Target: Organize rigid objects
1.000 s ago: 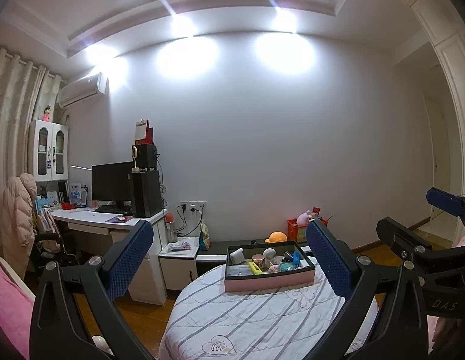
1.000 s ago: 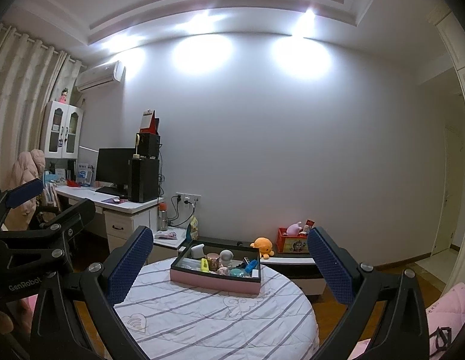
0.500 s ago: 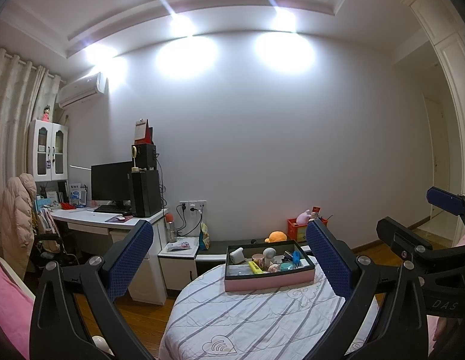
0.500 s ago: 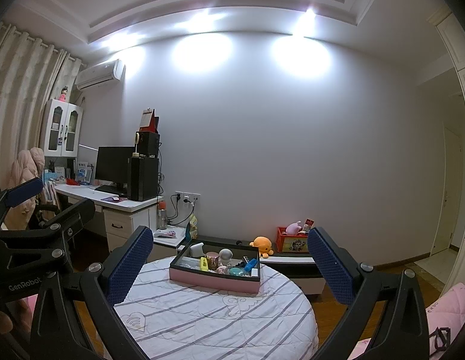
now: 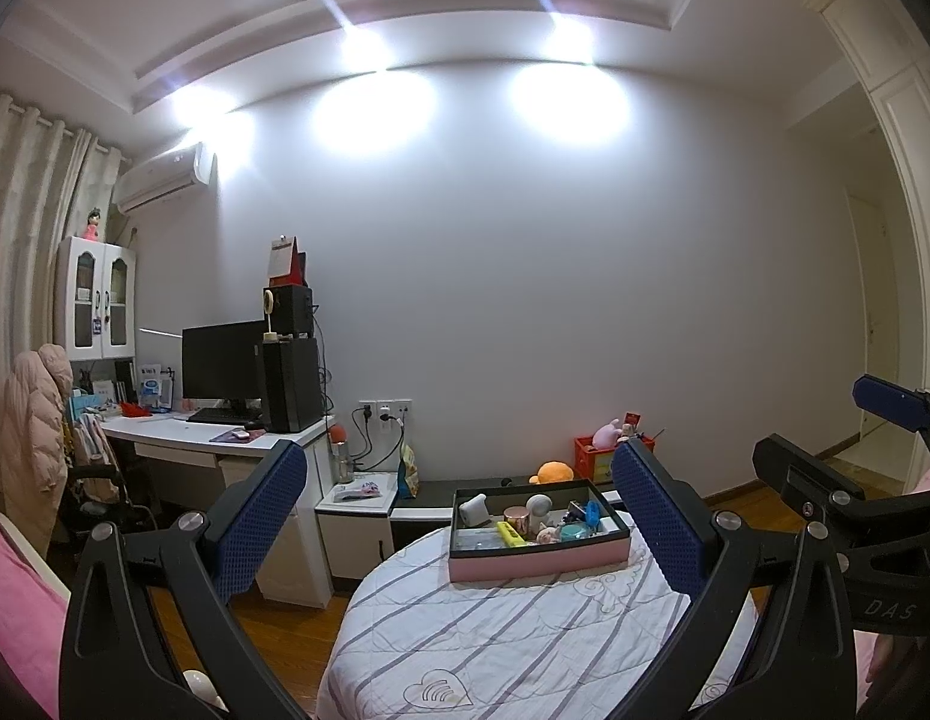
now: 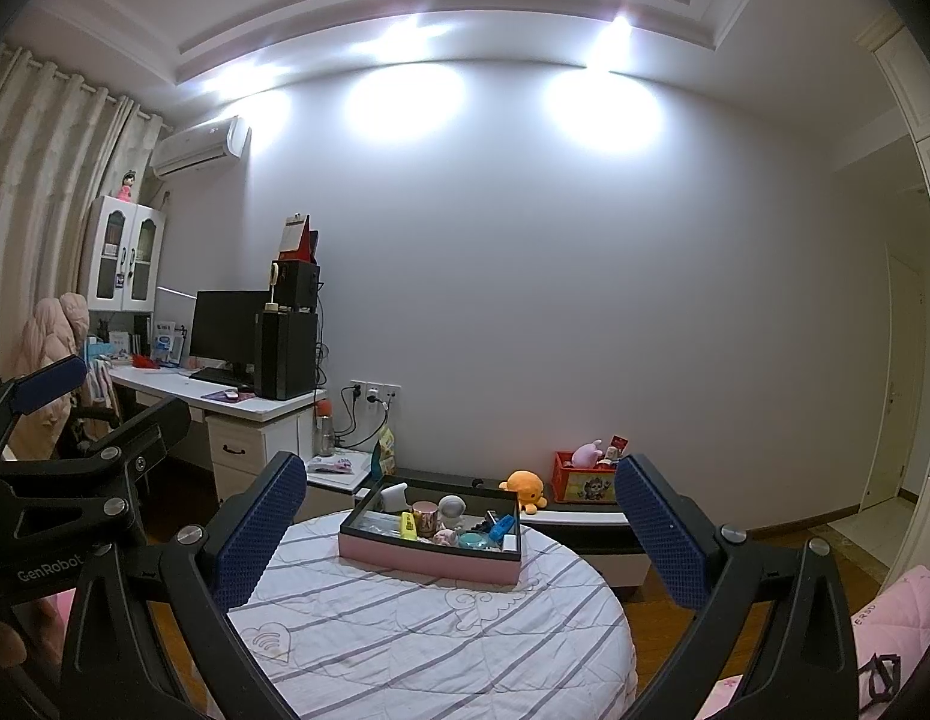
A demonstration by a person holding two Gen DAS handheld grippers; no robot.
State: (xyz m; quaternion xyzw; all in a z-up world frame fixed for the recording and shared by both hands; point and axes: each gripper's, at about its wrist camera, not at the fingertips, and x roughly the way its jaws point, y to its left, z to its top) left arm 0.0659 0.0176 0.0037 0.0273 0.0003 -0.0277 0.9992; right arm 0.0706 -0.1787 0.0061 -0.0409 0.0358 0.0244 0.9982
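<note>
I hold my 2 tongs level over the round table (image 5: 525, 648), well back from the tray (image 5: 540, 555): left gripper (image 5: 459, 516) and right gripper (image 6: 459, 525) both spread wide, pinching nothing, a stance that suits either approaching or backing off. The pink-walled tray holds a white block (image 5: 474, 509), copper cup (image 5: 516, 521), yellow marker (image 5: 509, 534), teal dish (image 6: 474, 539) and smaller pieces.

White letters "DAS" stand on the black plastic body of the right gripper (image 5: 885, 540), seen at the right edge of the left wrist view. White letters "GenRobot" stand on the black plastic body of the left gripper (image 6: 51, 516), at the left edge of the right wrist view. Other labels are too small to read.
</note>
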